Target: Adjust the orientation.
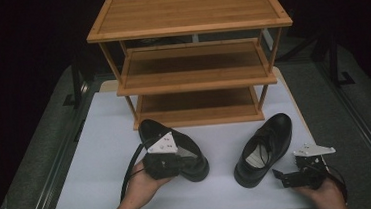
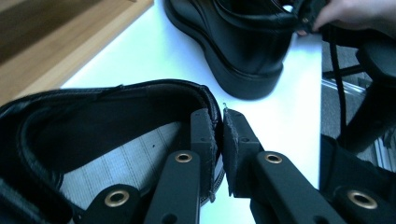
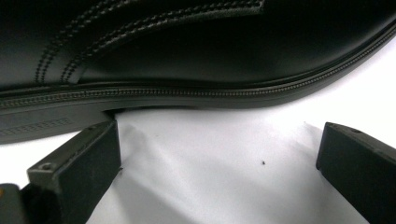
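A three-tier bamboo shoe rack (image 1: 191, 54) stood at the far side of the white tabletop (image 1: 102, 156), all three shelves bare. Two black leather lace-up shoes lay on the table in front of it. The left shoe (image 1: 177, 148) sat just ahead of the rack's bottom shelf, toe toward the rack and heel toward the person. The left gripper (image 1: 165, 162), held in the left hand (image 1: 142, 184) with its grey three-cornered plate on top and its cable looping off to the left, was at that shoe's heel. In the left gripper view its jaws were clamped on the rear collar of the shoe (image 2: 93, 126): one jaw inside the opening over the pale ribbed insole, the other outside, with the leather edge pinched between them. The right shoe (image 1: 264, 148) lay apart from the first, toe angled toward the rack's right end, laces visible, and it appeared across the table in the left gripper view (image 2: 233, 42). The right gripper (image 1: 287, 176) rested low near that shoe's heel, held in the right hand (image 1: 326, 193). In the right gripper view its jaws stood wide apart over bare table, the shoe's side and stitched welt (image 3: 196, 56) just beyond the tips, nothing between them.
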